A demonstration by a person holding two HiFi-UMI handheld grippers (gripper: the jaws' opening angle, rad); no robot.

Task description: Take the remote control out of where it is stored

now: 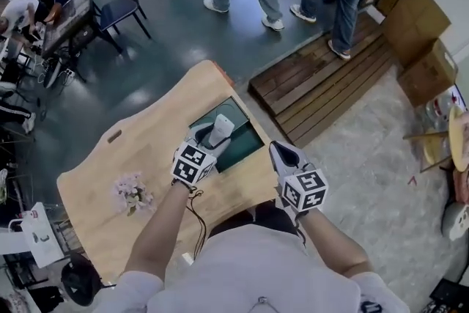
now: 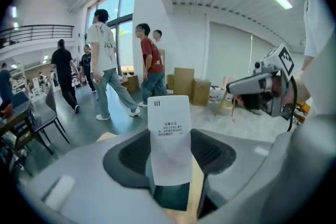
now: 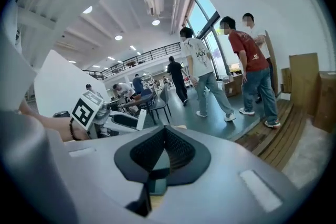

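left claw [image 1: 207, 143] pinching flat white rectangular remote control [image 1: 221, 128], held over dark green recessed compartment [image 1: 248, 146] in light wooden desk [image 1: 139, 150] | right claw [image 1: 281, 155] pressed together, empty, just right of compartment

1. A sunken compartment [image 1: 248, 144] sits in the table [image 1: 146, 150] near its far right edge.
2. The remote control [image 1: 222, 127] stands between the left gripper's [image 1: 212, 138] jaws, above the compartment.
3. The right gripper [image 1: 281, 155] is to its right, at the table's edge.
4. Flowers [image 1: 132, 194] lie on the table, left of the left gripper.
5. A pallet [image 1: 322, 80] lies beyond the table, with boxes [image 1: 414, 40] to its right.
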